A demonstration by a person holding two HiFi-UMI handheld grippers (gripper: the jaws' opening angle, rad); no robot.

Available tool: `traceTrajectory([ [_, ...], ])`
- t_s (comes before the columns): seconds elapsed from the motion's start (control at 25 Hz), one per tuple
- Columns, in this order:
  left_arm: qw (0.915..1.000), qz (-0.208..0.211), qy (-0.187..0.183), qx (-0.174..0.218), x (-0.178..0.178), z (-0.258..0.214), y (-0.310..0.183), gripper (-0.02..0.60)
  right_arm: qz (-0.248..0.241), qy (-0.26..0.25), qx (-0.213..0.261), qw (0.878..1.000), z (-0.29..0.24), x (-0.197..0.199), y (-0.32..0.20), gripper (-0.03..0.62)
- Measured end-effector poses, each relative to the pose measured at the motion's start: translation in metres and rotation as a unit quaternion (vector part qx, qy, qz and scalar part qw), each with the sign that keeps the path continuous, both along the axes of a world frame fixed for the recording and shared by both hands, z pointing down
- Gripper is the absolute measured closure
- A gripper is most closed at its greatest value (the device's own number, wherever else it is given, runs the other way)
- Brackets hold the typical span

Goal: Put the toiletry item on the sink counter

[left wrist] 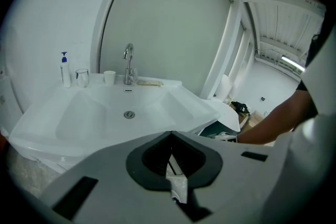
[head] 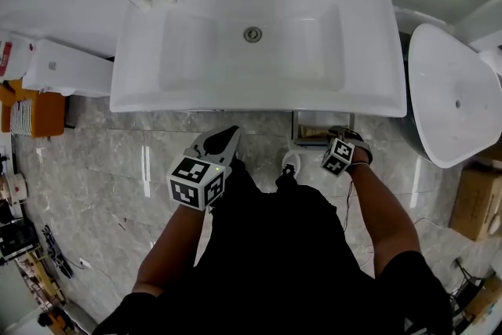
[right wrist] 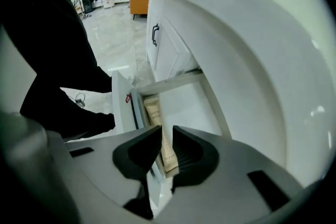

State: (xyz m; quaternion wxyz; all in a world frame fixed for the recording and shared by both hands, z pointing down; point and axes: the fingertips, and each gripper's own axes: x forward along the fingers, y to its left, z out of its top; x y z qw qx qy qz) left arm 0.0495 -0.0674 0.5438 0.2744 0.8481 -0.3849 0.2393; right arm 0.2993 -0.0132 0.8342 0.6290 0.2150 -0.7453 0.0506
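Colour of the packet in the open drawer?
The packet is tan with dark print; right gripper view shows it best.

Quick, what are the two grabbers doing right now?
Left gripper: closed, nothing clearly held.
Right gripper: open; the tan packet in the drawer shows between its jaws, not gripped.

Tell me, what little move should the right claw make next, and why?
Probably ease the right claw further into the open drawer until its jaws straddle the beige packet. The jaws stand apart and grip nothing, and the packet lies ungrasped in the drawer.
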Motion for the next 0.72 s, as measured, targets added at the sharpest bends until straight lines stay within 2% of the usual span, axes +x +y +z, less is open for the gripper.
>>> traceTrajectory([
  [0.2, 0.9999, 0.014, 0.003, 0.009, -0.008, -0.01, -0.012, 0.581, 0.075, -0.064, 0.024, 0.995, -0.054, -0.018, -0.013, 0.54],
  [0.32, 0.9996, 0.021, 0.006, 0.014, -0.013, -0.015, -0.02, 0.581, 0.137, -0.125, 0.033, 0.982, -0.094, -0.035, -0.019, 0.54],
  [0.4, 0.9994, 0.026, 0.009, 0.02, -0.017, -0.018, -0.027, 0.581, 0.185, -0.173, 0.034, 0.967, -0.121, -0.047, -0.024, 0.54],
  [0.52, 0.9989, 0.033, 0.014, 0.029, -0.024, -0.025, -0.037, 0.581, 0.248, -0.243, 0.037, 0.937, -0.155, -0.065, -0.035, 0.54],
  [0.72, 0.9976, 0.048, 0.023, 0.044, -0.036, -0.036, -0.05, 0.581, 0.302, -0.35, 0.048, 0.885, -0.22, -0.104, -0.058, 0.54],
])
